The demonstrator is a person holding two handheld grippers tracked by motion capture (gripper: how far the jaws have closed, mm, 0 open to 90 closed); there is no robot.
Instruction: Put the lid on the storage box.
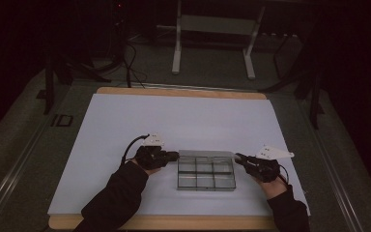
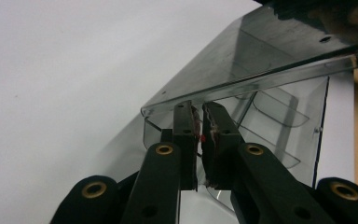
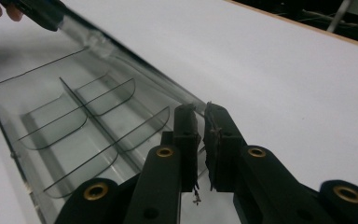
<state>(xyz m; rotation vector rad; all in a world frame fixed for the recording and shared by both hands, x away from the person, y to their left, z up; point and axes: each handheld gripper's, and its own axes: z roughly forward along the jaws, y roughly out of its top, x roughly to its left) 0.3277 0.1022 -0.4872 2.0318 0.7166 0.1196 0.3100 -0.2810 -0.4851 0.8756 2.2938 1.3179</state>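
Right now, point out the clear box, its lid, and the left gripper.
box (image 1: 206, 180), high view, middle divider
lid (image 2: 279, 32), left gripper view, raised panel
left gripper (image 2: 200, 116), left gripper view, between fingertips

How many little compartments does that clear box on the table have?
6. The clear box holds two rows of three: three along the far side, three along the near side. None looks hidden.
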